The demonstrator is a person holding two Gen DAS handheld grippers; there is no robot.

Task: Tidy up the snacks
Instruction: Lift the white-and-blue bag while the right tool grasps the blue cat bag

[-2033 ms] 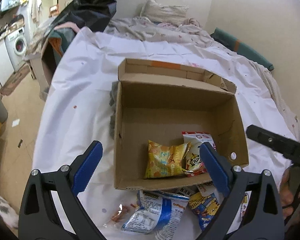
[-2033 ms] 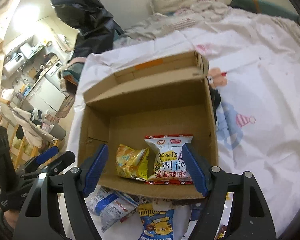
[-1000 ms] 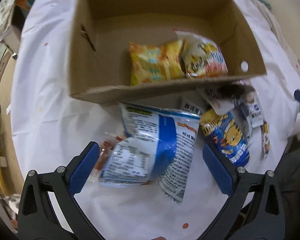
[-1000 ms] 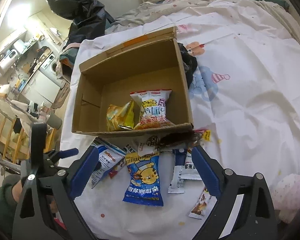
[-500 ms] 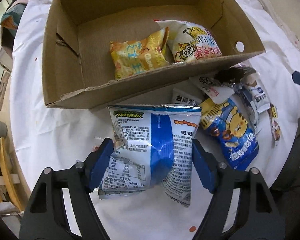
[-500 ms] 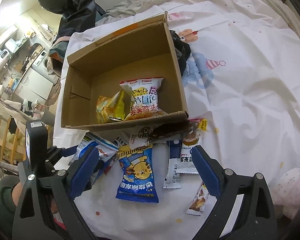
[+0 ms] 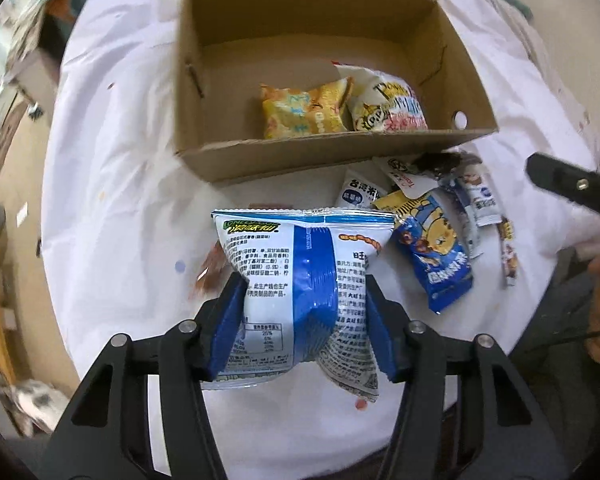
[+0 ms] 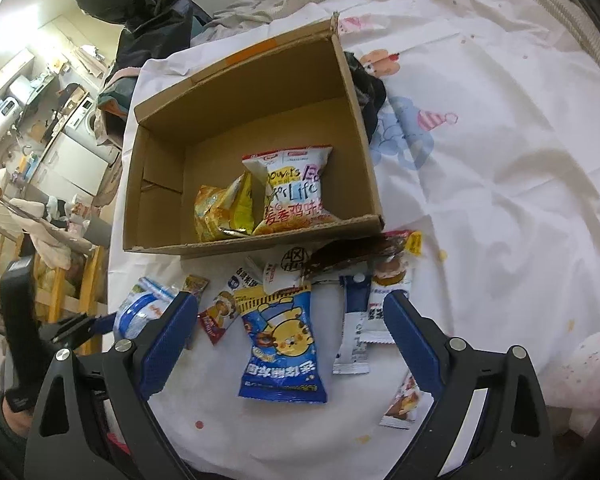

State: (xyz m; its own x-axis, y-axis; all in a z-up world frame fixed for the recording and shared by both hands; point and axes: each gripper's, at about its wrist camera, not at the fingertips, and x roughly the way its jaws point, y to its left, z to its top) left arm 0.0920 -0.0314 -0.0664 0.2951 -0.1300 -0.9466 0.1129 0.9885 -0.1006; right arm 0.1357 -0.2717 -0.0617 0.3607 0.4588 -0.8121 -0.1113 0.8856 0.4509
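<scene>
My left gripper (image 7: pixel 300 284) pinches a white and blue snack bag (image 7: pixel 300 248) between its blue pads, jaws still closing, and the bag is dented at both sides. In the right wrist view the same bag (image 8: pixel 140 308) is raised a little off the sheet at the left. Just beyond stands an open cardboard box (image 7: pixel 320 156) holding a yellow bag (image 7: pixel 300 114) and a white bag with red print (image 7: pixel 388 108). My right gripper (image 8: pixel 288 304) hangs open above a blue tiger bag (image 8: pixel 284 344) in front of the box (image 8: pixel 252 246).
Several small sachets (image 8: pixel 354 328) lie on the white sheet (image 8: pixel 500 200) right of the tiger bag, one (image 8: pixel 404 400) near the front edge. Dark cloth (image 8: pixel 368 88) sits against the box's right side. A wooden rail (image 8: pixel 60 288) and room clutter lie to the left.
The left gripper's jaws narrowed from wide open onto the white and blue bag and raised it off the sheet. The right gripper stayed open and hardly moved.
</scene>
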